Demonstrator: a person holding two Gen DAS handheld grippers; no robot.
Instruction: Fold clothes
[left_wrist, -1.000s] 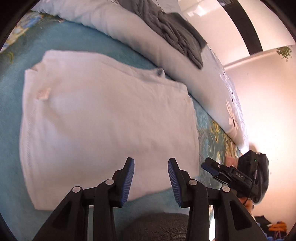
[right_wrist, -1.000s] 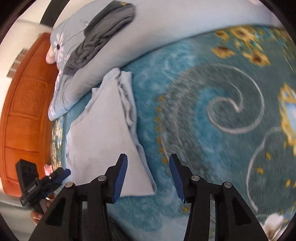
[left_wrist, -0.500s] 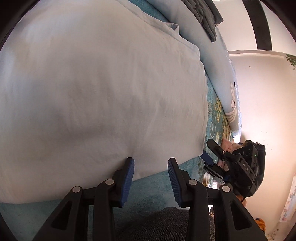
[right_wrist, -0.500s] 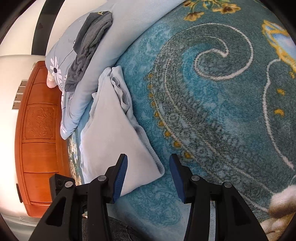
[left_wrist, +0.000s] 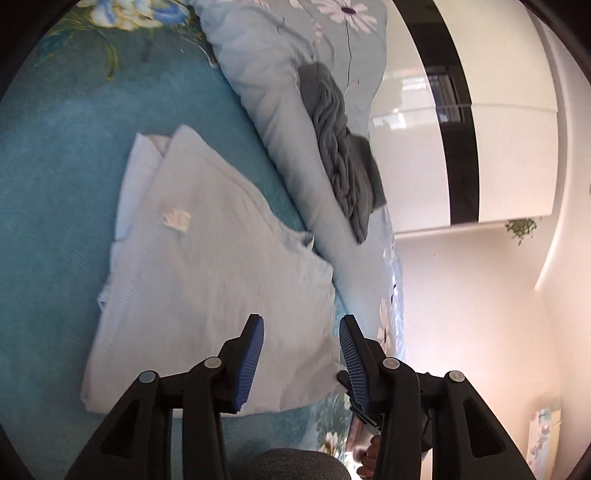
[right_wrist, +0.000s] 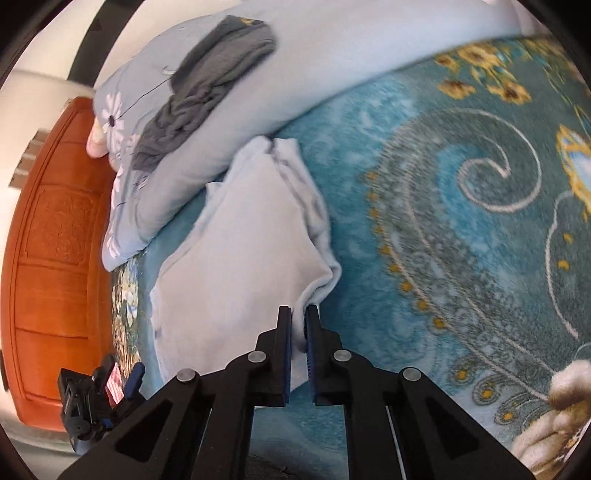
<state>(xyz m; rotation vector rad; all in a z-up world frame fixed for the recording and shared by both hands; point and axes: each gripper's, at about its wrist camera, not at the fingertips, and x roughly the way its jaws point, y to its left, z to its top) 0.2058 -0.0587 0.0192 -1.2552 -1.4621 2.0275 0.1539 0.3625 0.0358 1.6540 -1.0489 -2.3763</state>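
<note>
**Count of items**

One white garment (left_wrist: 207, 280), folded, at centre. One grey garment (left_wrist: 343, 155) at 1 o'clock, on one pillow (left_wrist: 273, 88). One teal blanket (right_wrist: 461, 229) underneath. Two grippers: left (left_wrist: 301, 360) and right (right_wrist: 298, 354), both at 6 o'clock. One wooden headboard (right_wrist: 55, 236) at 9 o'clock.

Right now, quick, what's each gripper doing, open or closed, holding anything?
Left gripper: open, above the folded white garment, holding nothing.
Right gripper: closed on the garment's near edge.
</note>
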